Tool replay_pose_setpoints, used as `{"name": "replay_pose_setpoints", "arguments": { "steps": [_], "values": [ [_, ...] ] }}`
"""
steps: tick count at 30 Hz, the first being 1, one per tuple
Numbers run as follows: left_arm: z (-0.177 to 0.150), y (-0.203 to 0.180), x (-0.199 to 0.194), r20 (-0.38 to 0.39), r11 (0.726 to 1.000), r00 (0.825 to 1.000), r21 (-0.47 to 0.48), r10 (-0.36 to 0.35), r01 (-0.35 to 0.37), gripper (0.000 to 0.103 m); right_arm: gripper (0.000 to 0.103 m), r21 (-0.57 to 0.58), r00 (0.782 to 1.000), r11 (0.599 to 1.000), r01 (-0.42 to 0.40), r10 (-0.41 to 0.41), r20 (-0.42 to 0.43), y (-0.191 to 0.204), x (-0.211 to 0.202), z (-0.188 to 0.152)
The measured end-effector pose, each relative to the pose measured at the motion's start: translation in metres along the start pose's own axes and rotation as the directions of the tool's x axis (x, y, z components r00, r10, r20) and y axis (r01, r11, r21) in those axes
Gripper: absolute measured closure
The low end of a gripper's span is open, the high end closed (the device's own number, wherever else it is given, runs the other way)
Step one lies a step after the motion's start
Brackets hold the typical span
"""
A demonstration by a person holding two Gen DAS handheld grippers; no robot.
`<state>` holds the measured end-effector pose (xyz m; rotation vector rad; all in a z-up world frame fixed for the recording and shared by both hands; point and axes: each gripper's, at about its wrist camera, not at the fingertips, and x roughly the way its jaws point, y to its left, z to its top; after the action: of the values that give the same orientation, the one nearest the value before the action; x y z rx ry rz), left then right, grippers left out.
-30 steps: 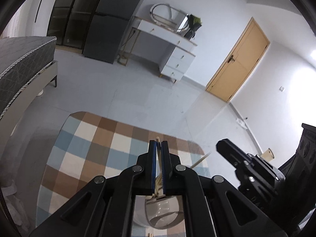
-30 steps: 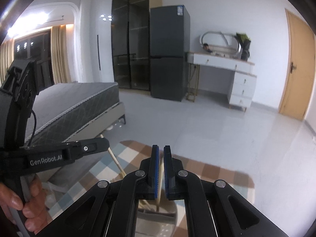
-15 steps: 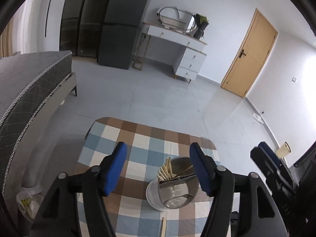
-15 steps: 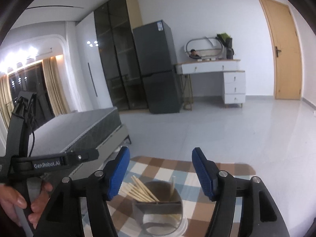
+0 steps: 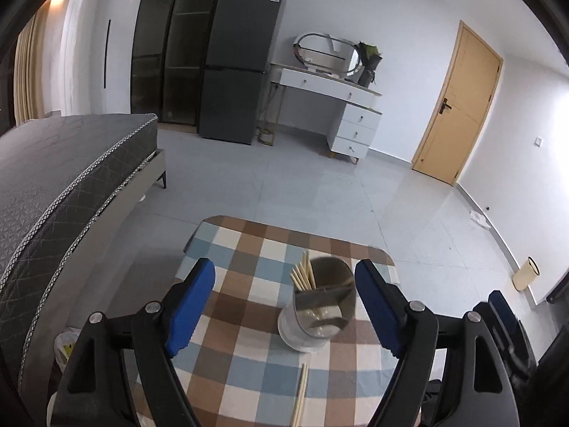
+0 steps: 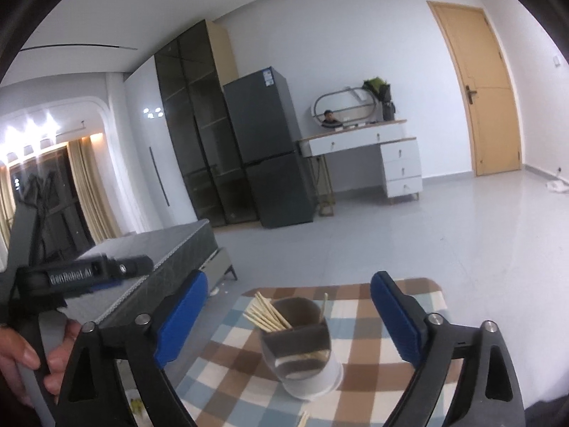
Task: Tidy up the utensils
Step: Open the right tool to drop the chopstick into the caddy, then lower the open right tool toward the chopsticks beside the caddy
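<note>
Tongs first: the left gripper [image 5: 284, 297] has its blue-padded jaws spreading apart, nothing pinched, the pads standing clear on either side of the utensil holder [image 5: 314, 320]. Same story on the right gripper [image 6: 288, 313], jaws opening very wide, empty, with the holder [image 6: 298, 348] framed in the gap but untouched. That holder stands upright on the checked tablecloth [image 5: 245, 363], a grey divided cup on a white base, and a bundle of chopsticks [image 6: 268, 315] fans out of its rear-left compartment, one lone stick [image 6: 323, 306] poking up at the far right side. More chopsticks [image 5: 300, 395] lie flat on the cloth, nearer the left wrist camera than the cup. A person's hand [image 6: 21, 363] grips the left tool's handle at the edge of the right wrist view. Beyond the table: a grey mattress [image 5: 64, 174], a dark fridge [image 5: 242, 60], a white dressing table [image 5: 341, 103] and a wooden door [image 5: 458, 103]
</note>
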<state>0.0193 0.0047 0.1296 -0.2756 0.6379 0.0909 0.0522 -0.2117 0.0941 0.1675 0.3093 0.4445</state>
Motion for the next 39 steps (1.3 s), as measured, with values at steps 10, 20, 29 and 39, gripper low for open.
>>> {"name": "replay_pose_setpoints", "arguments": {
  "steps": [10,20,29,39],
  "values": [
    [-0.047,-0.006,-0.004,0.061,0.996,0.998,0.088,0.016,-0.021,0.024,0.0,0.065,0.995,0.997,0.031,-0.037,0.097,-0.005,-0.052,-0.03],
    [-0.082,0.001,-0.008,0.1,0.994,0.995,0.107,-0.023,0.013,0.011,0.0,0.087,0.996,0.994,0.069,-0.074,0.047,-0.007,-0.068,-0.074],
    [-0.109,0.005,0.007,0.066,0.989,0.998,0.148,0.005,-0.015,0.011,0.0,0.061,0.991,0.992,0.11,-0.104,-0.086,-0.005,-0.053,-0.107],
    [-0.119,0.015,0.044,0.003,0.993,0.999,0.115,0.034,-0.034,0.011,0.0,0.049,0.972,0.99,0.131,-0.119,-0.201,-0.003,-0.029,-0.128]
  ]
}}
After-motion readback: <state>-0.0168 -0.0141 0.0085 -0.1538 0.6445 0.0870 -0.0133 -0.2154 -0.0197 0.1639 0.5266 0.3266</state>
